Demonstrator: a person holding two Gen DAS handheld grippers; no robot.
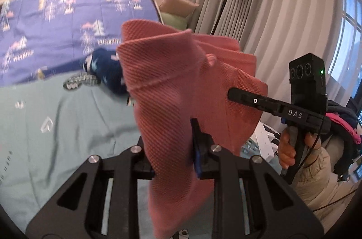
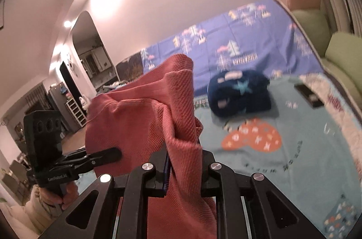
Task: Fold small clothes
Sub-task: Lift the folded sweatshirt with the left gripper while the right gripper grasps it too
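Left wrist view: left gripper (image 1: 174, 148) is clamped on a pink knit garment (image 1: 172, 85), the cloth bunched between its pads and hanging below them. The garment is off the bed, raised in the air, crumpled, with no clean fold line visible. Right gripper (image 1: 233, 94) comes in from the right, held by a hand (image 1: 287, 148); its tip is pressed into the same cloth further along. Behind, on the teal bedspread (image 1: 56, 126), lies a dark blue garment (image 1: 106, 71), bundled compactly, against a purple blanket (image 1: 45, 31).

Right wrist view: right gripper (image 2: 183, 162) closed on the pink knit garment (image 2: 144, 117), fabric pinched and draping down past the pads. Left gripper (image 2: 113, 154) enters at lower left, gripping another part of the cloth. The dark blue garment (image 2: 239, 94) looks folded into a neat block, well apart from the pink one.

Judgement: one item appears finished; the pink item is only picked up at two points. Left to do: spread it flat on the bedspread, fold it, set it aside
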